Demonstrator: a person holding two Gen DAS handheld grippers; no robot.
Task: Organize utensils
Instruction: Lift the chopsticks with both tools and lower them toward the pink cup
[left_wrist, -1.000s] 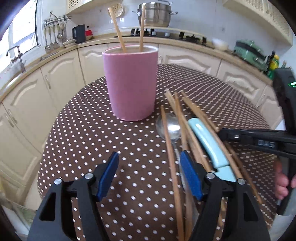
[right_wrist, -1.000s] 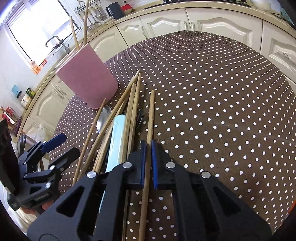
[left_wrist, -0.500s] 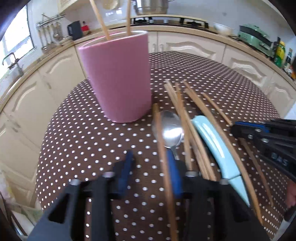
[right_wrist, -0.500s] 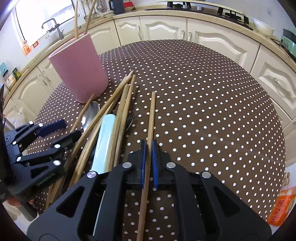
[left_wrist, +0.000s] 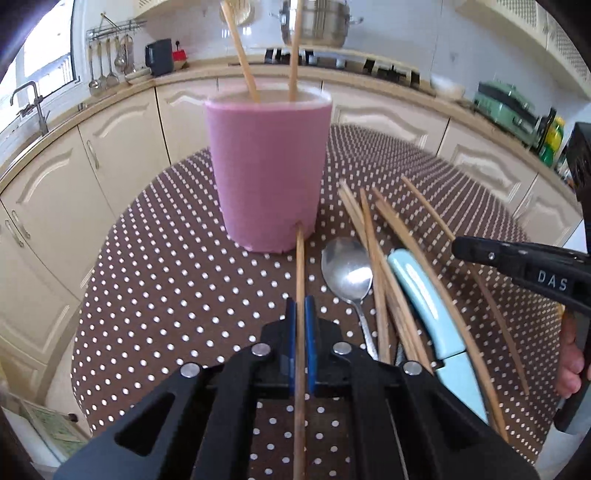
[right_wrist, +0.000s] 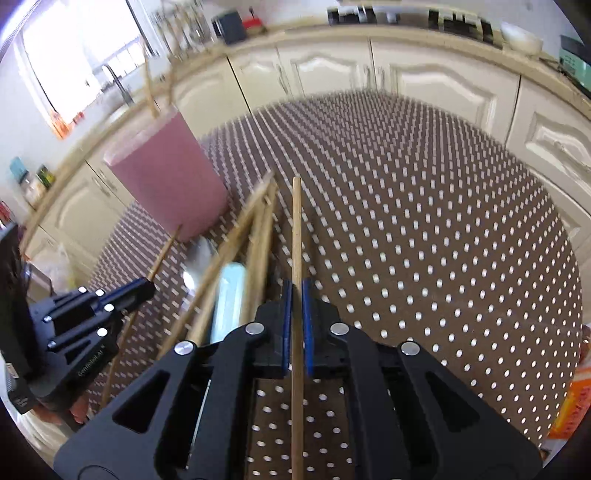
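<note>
Clamping one chopstick (left_wrist: 300, 295) lengthwise between its blue pads, the left hand-held gripper (left_wrist: 300, 314) points it straight at the pink cup (left_wrist: 267, 173) just ahead on the desk (left_wrist: 166, 280), tip almost touching the cup's base. The right hand-held gripper (right_wrist: 296, 295), farther off, pinches another chopstick (right_wrist: 296, 229).

**Wood, Steel and Matt Pink**

The chopsticks (left_wrist: 373, 243) look like bare, matt wood. The spoon (left_wrist: 347, 271) is polished metal, mirror-glossy. The pink holder (left_wrist: 266, 173) has a smooth, matt skin. The light-blue handle (left_wrist: 424, 295) looks like glossy plastic. The dotted tablecloth (left_wrist: 177, 280) appears smooth with a faint sheen.
</note>
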